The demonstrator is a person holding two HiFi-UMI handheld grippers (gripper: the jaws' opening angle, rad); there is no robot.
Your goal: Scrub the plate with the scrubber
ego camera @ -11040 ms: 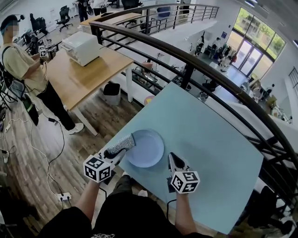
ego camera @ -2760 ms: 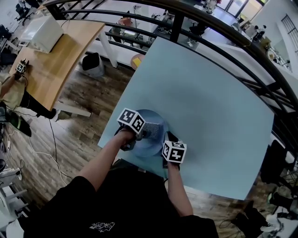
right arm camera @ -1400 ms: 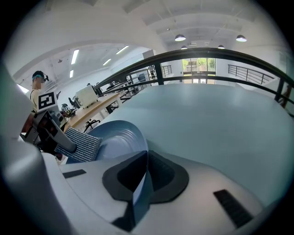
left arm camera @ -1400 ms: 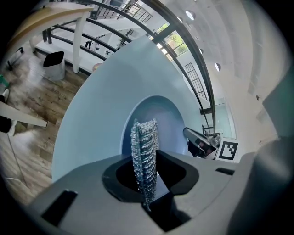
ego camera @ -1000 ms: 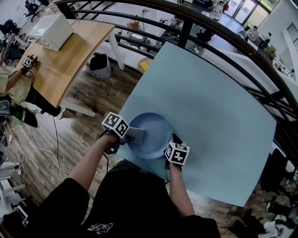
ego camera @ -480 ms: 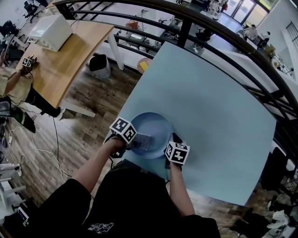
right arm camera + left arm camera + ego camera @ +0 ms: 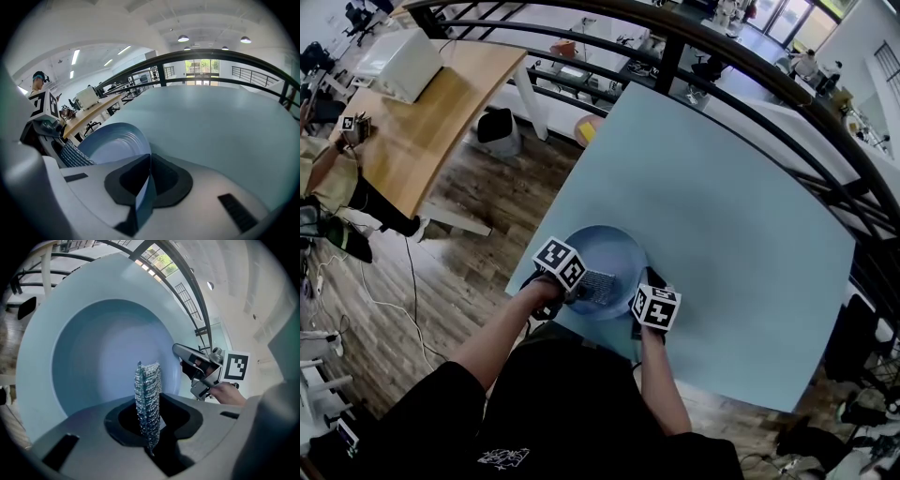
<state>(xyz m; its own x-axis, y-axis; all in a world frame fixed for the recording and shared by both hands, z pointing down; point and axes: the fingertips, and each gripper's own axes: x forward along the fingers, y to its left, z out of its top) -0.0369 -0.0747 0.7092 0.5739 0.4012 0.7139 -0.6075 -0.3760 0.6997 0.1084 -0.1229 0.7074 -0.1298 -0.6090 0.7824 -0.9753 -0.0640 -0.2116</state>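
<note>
The left gripper (image 7: 580,278), on a bare forearm (image 7: 499,328) stretched forward, points steeply down with jaws clamped on a silvery mesh scrubber (image 7: 148,394); the right gripper (image 7: 648,281) (held closer to the body) also tilts down, jaws closed on a pale blue round plate (image 7: 117,140) rim

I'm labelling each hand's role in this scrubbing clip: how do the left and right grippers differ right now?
The left gripper is shut on the silvery mesh scrubber; the right gripper is shut on the rim of the blue plate. The left gripper reaches over the plate's hollow; the right gripper sits at its edge. Both are clamped on something.
</note>
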